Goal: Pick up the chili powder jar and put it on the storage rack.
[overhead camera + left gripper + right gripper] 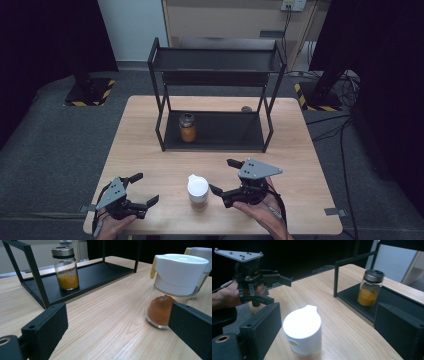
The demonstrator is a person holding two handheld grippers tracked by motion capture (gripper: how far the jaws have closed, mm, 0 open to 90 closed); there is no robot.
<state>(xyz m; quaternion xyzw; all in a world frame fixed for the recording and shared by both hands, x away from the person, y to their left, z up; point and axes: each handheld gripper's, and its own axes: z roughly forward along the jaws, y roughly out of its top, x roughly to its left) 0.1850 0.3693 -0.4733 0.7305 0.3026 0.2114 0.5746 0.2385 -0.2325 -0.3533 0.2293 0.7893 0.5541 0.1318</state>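
A glass jar of brown powder with a white lid (198, 191) stands on the wooden table near its front edge. My right gripper (224, 176) is open just to the right of it. In the right gripper view the white-lidded jar (303, 332) stands between the jaws, nearer the left one, and neither pad touches it. My left gripper (145, 188) rests open and empty at the front left. From it, the white-lidded jar (175, 282) is ahead to the right. A second jar with a metal lid and yellow powder (187, 127) stands on the rack's lower shelf.
A black two-tier metal rack (225, 134) stands at the back of the table (145, 125); its top shelf is bare. A small dark object (246, 108) lies behind the rack. Another white-capped container (200, 257) shows at the right edge of the left gripper view.
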